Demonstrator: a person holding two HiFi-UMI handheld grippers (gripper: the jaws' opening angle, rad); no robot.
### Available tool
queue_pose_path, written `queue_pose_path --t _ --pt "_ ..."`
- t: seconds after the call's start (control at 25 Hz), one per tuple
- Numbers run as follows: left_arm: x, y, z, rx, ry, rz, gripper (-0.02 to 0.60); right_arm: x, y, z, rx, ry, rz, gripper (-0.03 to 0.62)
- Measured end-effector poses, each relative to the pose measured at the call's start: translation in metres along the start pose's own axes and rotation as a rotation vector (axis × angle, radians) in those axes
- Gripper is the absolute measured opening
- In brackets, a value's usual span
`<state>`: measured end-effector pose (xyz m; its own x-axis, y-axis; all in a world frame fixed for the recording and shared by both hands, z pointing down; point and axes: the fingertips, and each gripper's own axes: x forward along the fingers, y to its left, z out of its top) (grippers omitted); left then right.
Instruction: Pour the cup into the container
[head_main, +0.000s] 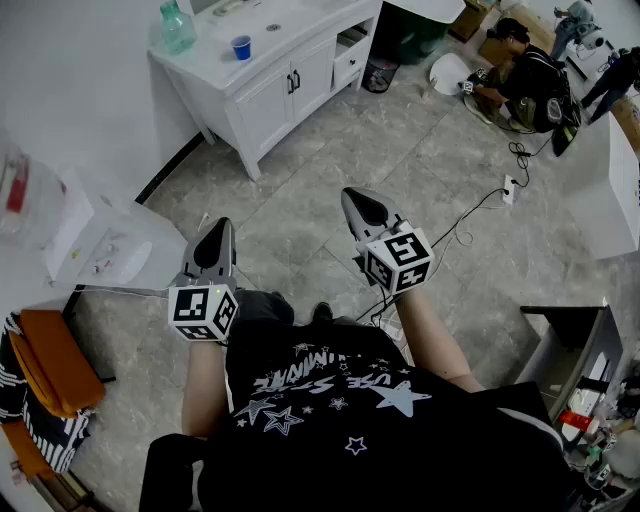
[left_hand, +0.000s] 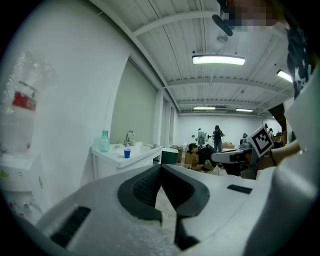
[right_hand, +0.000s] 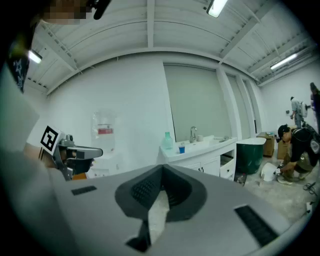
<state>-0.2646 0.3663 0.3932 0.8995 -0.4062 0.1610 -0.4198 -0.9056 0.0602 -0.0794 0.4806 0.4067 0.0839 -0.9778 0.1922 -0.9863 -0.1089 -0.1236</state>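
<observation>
Head view shows the task not yet begun. The blue cup (head_main: 241, 47) stands on the white cabinet (head_main: 270, 95) far across the floor, at about 11 o'clock from the person, well apart from both tools. A green bottle (head_main: 177, 25) stands near it, at 10 o'clock from the cup. It may be the container, though nothing marks it as such.

The left gripper (head_main: 214, 240) and the right gripper (head_main: 360, 208) are held out side by side over the tiled floor (head_main: 330, 160), both pointing towards the cabinet. Each gripper's own view shows its dark ribbed pads clenched tip to tip with nothing between them, only floor behind the gap lower down. So everything is left: walking to the cabinet, taking the cup, tipping it into the container.

The left gripper view places the cup at 10 o'clock above its jaws. The right gripper view places it at 12 o'clock, just right of the bottle.

As for writing, little can be read. The black shirt (head_main: 340, 400) carries white stars and block letters, seen upside down and not legible with any certainty. The water jug (right_hand: 104, 131) at 9 o'clock bears a red label whose print is too small. The marker cubes show only black-and-white squares.
</observation>
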Motion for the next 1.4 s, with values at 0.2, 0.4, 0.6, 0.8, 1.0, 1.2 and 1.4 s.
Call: queue_pose_path --t 0.2,0.4,0.6,0.8,1.0,1.2,1.4 --pt "0.004 0.002 -0.003 -0.012 0.009 0.012 0.009 0.0 -0.003 0.001 -0.009 -0.002 0.008 0.006" --pt "0.007 -0.004 -0.01 -0.02 0.031 0.01 0.009 -0.002 -0.01 0.0 -0.001 -0.001 0.002 0.006" --pt "0.01 -0.012 -0.006 -0.007 0.038 0.004 0.009 -0.007 -0.02 0.001 0.023 -0.012 -0.021 0.006" --pt "0.005 -0.007 -0.002 -0.025 0.032 0.022 0.009 -0.005 -0.02 0.001 0.073 -0.039 -0.026 0.006" --pt "0.005 -0.01 -0.004 -0.029 0.03 0.024 0.009 -0.003 -0.02 -0.002 0.043 -0.035 -0.005 0.062" --pt "0.016 -0.005 -0.017 -0.051 0.042 0.019 0.009 0.013 -0.026 -0.012 0.032 -0.003 0.0 0.15" --pt "0.042 0.017 -0.019 -0.075 0.048 0.018 0.009 0.039 -0.036 -0.009 0.01 0.015 0.004 0.195"
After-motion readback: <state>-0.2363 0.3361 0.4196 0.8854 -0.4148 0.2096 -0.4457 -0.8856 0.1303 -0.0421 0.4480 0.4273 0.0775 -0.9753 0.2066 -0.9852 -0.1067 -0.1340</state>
